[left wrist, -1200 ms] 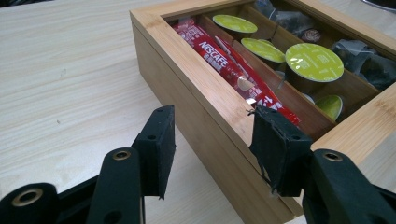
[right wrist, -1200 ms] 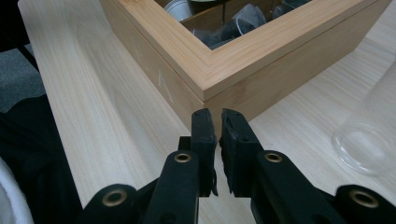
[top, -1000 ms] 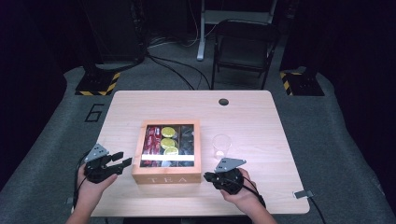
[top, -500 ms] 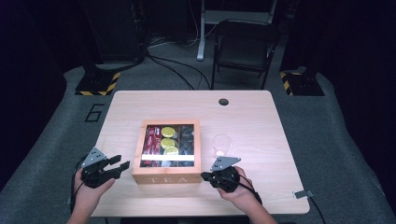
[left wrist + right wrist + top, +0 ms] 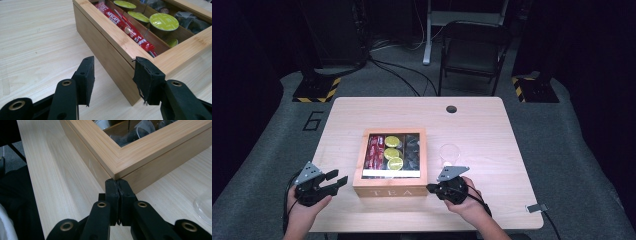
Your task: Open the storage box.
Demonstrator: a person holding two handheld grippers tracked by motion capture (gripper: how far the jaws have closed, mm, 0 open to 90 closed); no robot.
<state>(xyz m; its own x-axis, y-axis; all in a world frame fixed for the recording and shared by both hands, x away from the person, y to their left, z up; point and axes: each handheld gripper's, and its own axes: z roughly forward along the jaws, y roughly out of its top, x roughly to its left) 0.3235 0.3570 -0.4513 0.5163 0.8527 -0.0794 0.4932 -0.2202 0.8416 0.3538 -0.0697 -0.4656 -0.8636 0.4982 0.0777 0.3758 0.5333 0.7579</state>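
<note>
High view: you bracketed the bamboo tea box (image 5: 390,161) mid-counter (image 5: 492,125); left gripper (image 5: 334,181) fingers released, right gripper (image 5: 430,188) fingers clenched empty at its corner. Lid likely next; needs a lip purchase.

- The tea box (image 5: 389,186) sits on the worktop (image 5: 492,125), near your edge and somewhat left of centre.
- Inside it, sachets (image 5: 375,150) fill the left compartment, capsules (image 5: 392,152) the middle, wrapped bags (image 5: 412,152) the right.
- A glass (image 5: 449,152) stands just right of the box.
- Your left gripper (image 5: 339,180) lies left of the box's near corner; your right gripper (image 5: 430,188) sits at its near right corner.
- A chair (image 5: 474,50) stands on the floor behind the worktop.
</note>
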